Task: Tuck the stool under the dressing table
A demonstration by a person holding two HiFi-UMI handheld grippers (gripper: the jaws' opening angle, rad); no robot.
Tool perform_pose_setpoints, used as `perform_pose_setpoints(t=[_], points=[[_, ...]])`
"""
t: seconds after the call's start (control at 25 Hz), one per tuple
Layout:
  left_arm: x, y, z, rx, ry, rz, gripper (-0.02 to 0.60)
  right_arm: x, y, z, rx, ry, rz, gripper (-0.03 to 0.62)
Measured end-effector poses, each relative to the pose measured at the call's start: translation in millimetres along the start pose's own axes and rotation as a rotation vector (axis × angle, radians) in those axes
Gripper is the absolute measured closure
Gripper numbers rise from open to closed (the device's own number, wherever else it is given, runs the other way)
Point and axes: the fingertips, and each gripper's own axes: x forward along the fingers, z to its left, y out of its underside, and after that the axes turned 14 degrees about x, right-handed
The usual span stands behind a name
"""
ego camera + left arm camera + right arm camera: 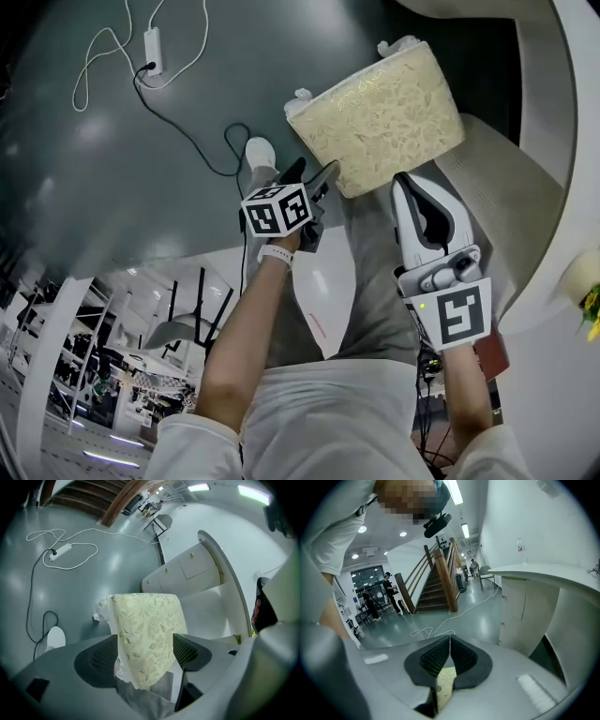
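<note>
The stool (380,117) has a cream cushion with a leaf pattern and stands on the grey floor beside the white curved dressing table (562,141). My left gripper (314,183) points down at the cushion's near left corner. In the left gripper view its jaws stand wide apart, with the cushion (147,630) filling the gap between the dark pads (101,656); no pad visibly presses on it. My right gripper (405,183) hovers at the cushion's near right edge. In the right gripper view its pads (461,656) meet with nothing between them, and a bit of cushion (445,681) shows below.
A white cable with a power strip (150,47) and a black cable (187,141) lie on the floor to the left. My shoe (260,150) is near the stool. The table's drawer unit (197,571) stands behind the stool. A wooden staircase (440,578) rises farther off.
</note>
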Motion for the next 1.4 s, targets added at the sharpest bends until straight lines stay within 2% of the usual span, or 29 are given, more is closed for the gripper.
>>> perform_pose_setpoints(t=[0.28, 0.44, 0.64, 1.0, 1.16, 1.4], points=[[24.9, 21.2, 21.9, -0.032, -0.026, 0.044, 0.23, -2.4, 10.2, -13.1, 0.024, 0.006, 0.009, 0.576], [38.6, 28.8, 27.3, -0.04, -0.023, 0.066, 0.23, -1.6, 10.9, -19.0, 0.065, 0.024, -0.009, 0.576], [44.8, 34.9, 31.4, -0.065, -0.009, 0.074, 0.23, -8.6, 20.8, -30.0, 0.062, 0.025, 0.002, 0.576], [54.1, 28.8, 24.8, -0.028, 0.041, 0.096, 0.25, -5.3, 8.6, -40.3, 0.138, 0.051, -0.048, 0.576], [53.1, 29.4, 25.3, -0.039, 0.028, 0.085, 0.256, -6.1, 10.3, -41.9, 0.142, 0.051, -0.045, 0.576], [53.0, 21.7, 27.2, -0.012, 0.024, 0.052, 0.259, -14.1, 24.5, -35.2, 0.144, 0.055, -0.04, 0.576]])
